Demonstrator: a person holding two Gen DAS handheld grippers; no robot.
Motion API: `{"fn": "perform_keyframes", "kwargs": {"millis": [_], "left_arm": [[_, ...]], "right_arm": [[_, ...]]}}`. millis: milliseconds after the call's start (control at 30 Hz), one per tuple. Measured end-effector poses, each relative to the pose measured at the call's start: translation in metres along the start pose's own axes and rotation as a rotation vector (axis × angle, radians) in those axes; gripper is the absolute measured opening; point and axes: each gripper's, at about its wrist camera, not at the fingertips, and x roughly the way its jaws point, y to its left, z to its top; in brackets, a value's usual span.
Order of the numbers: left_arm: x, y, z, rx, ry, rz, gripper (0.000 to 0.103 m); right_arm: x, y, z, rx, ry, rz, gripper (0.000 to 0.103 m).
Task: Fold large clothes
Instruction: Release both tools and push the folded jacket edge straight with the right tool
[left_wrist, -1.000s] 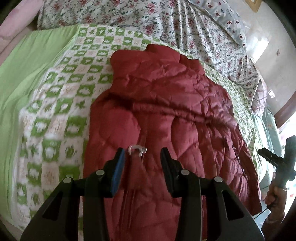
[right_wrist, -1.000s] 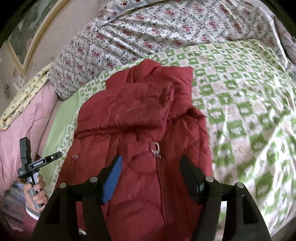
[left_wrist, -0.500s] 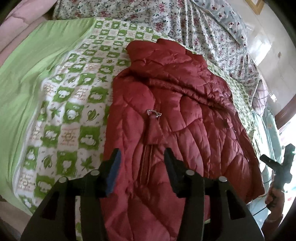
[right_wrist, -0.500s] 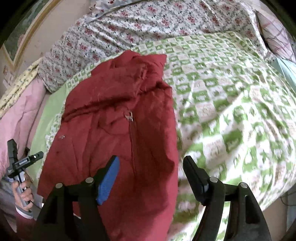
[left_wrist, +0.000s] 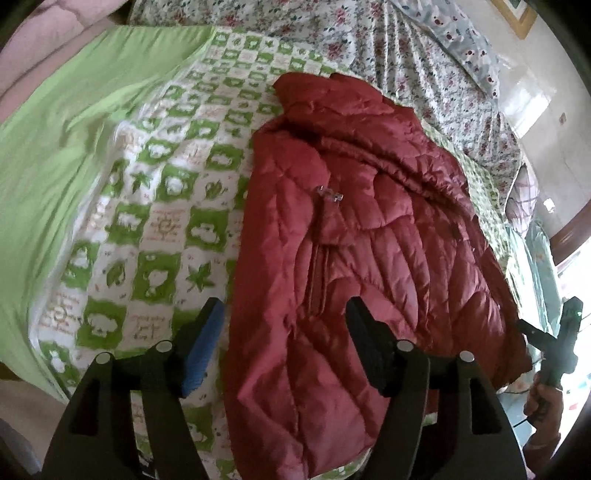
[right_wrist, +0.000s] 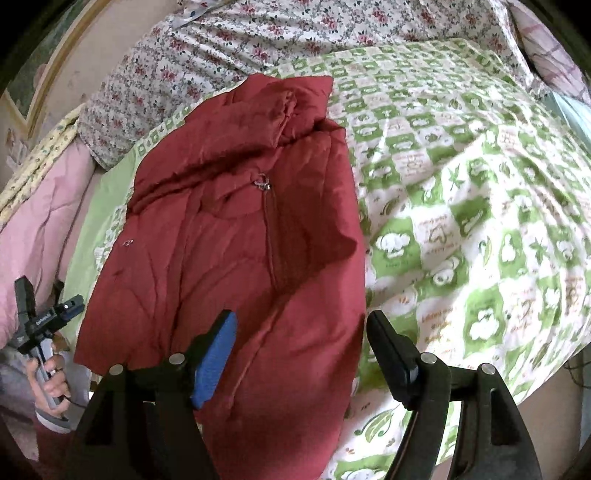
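1. Black fingers on my left gripper (left_wrist: 284, 332) stood wide apart and held nothing; my right gripper (right_wrist: 301, 339) was just as wide and also empty.
2. Both hung over the jacket's (left_wrist: 354, 236) near hem, the left above its left edge, the right above its right edge.
3. I judged neither hand nearer; each had its own hem corner just ahead.
4. The red quilted jacket lay on the quilt (left_wrist: 166, 221) with its long axis running away from me, collar far, zip pull (right_wrist: 263, 181) at mid-chest.
5. It looked already narrowed, so I judged a hem-to-collar fold came next.
6. No containers were visible.
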Motion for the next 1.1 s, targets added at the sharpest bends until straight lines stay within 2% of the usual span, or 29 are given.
{"fn": "perform_keyframes", "kwargs": {"millis": [200, 267, 333, 433, 567, 900, 967, 1000, 1100], "left_arm": [[0.013, 0.0, -0.016, 0.03, 0.058, 0.005, 0.068], [0.019, 0.0, -0.023, 0.041, 0.08, 0.006, 0.068], [0.02, 0.001, -0.027, 0.047, 0.088, 0.001, 0.068], [0.019, 0.003, -0.034, 0.059, 0.092, -0.012, 0.068], [0.016, 0.002, -0.041, 0.081, 0.097, -0.032, 0.068], [0.02, 0.001, -0.05, 0.09, 0.109, -0.08, 0.068], [0.019, -0.002, -0.051, 0.105, 0.108, -0.089, 0.059], [0.017, -0.004, -0.052, 0.119, 0.104, -0.094, 0.056], [0.011, -0.012, -0.053, 0.161, 0.086, -0.099, 0.036]], "right_arm": [[0.002, -0.01, -0.013, 0.054, 0.016, 0.067, 0.074], [0.001, -0.01, -0.018, 0.045, 0.019, 0.072, 0.071], [-0.003, -0.01, -0.023, 0.024, 0.018, 0.078, 0.048], [-0.011, -0.014, -0.03, 0.014, 0.023, 0.077, 0.035], [-0.016, -0.02, -0.035, 0.026, 0.017, 0.121, 0.033], [-0.008, -0.019, -0.036, 0.055, 0.028, 0.156, 0.043], [-0.008, -0.017, -0.036, 0.044, 0.031, 0.159, 0.043], [-0.008, -0.017, -0.035, 0.038, 0.03, 0.159, 0.04], [-0.011, -0.012, -0.035, 0.014, 0.018, 0.174, 0.031]]}}
